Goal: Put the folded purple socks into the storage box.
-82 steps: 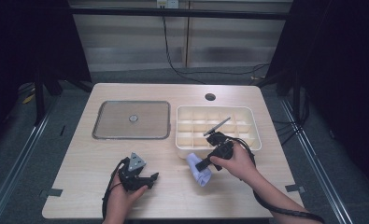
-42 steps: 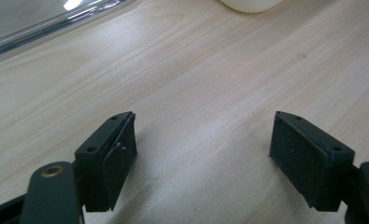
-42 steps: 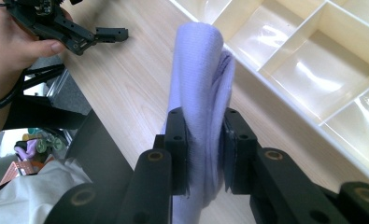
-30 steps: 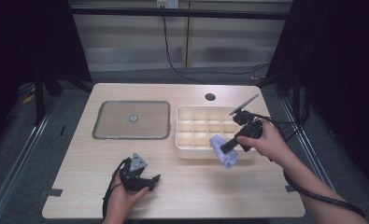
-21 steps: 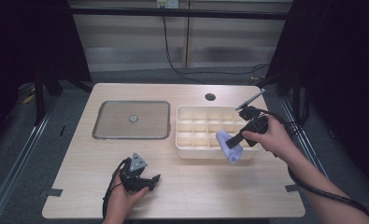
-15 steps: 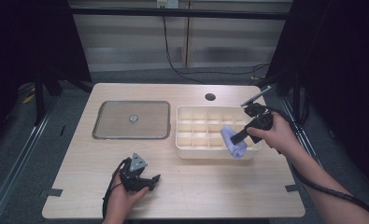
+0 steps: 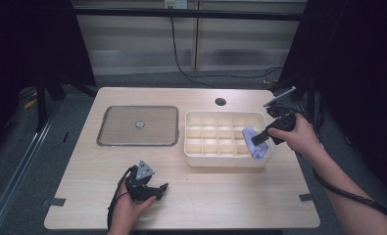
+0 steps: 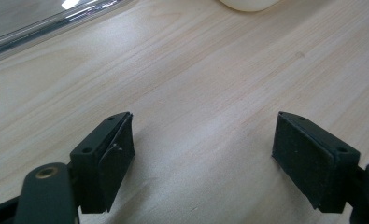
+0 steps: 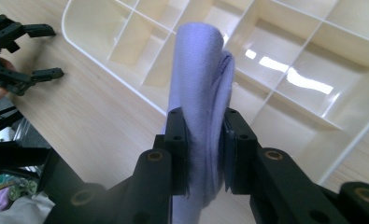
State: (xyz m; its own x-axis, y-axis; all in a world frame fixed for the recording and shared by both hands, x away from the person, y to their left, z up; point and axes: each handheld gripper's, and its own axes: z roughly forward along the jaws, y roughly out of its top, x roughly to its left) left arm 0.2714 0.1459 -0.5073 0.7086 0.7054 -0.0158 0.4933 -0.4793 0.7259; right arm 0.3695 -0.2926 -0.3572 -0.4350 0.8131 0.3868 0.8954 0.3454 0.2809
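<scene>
A folded lavender cloth (image 7: 253, 142) (image 9: 201, 93) is pinched between the jaws of my right gripper (image 7: 260, 139) (image 9: 204, 154), which is shut on it. The cloth hangs over the right end of a cream divided organizer box (image 7: 196, 147) (image 9: 313, 42), above its front right compartments. My left gripper (image 7: 154, 188) (image 8: 203, 154) rests low over bare wood near the table's front edge. Its jaws stand wide apart with nothing between them.
A shallow clear tray (image 7: 115, 139) with a small round thing at its middle lies left of the organizer. A round cable hole (image 7: 220, 102) sits in the table's far edge. Cables trail from both grippers.
My right gripper has carried the cloth from the front rim of the organizer up and rightward, over the box's right end. The left gripper has stayed in place.
</scene>
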